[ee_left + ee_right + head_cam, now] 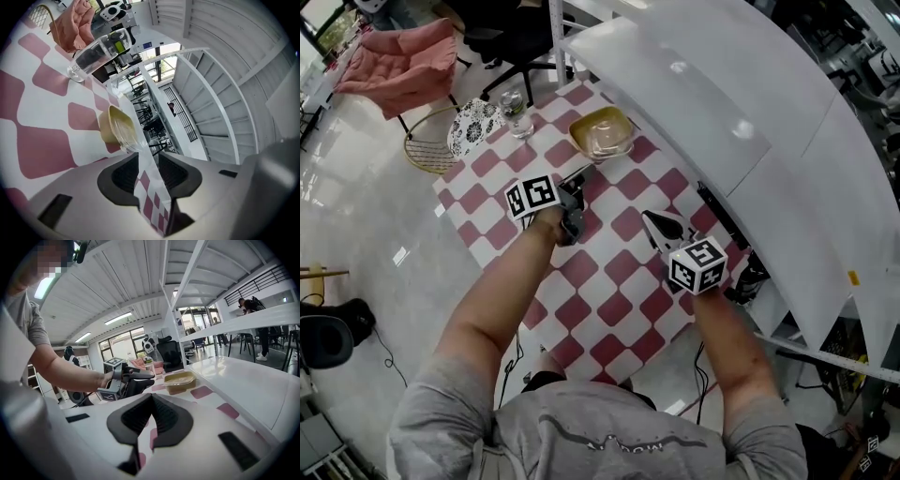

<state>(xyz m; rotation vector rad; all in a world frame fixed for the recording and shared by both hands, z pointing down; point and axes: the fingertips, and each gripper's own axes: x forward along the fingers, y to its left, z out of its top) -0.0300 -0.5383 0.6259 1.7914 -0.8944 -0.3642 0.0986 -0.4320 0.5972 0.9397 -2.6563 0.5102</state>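
A table carries a red-and-white checked tablecloth (619, 272). My left gripper (577, 192) is over its middle, pointing at a tan bowl (602, 133) with a clear lid. In the left gripper view the jaws (149, 157) are shut on a raised fold of the tablecloth (151, 206), with the bowl (117, 126) just beyond. My right gripper (654, 221) hovers over the cloth's right side, shut and holding nothing (151, 397). It faces the left gripper (140, 373) and the bowl (179, 380).
A drinking glass (516, 111) (93, 51) stands at the table's far corner. A glossy white counter (722, 103) runs along the table's right edge. On the floor to the left are a pink cushioned chair (403, 61) and a wire stool with a patterned pad (473, 127).
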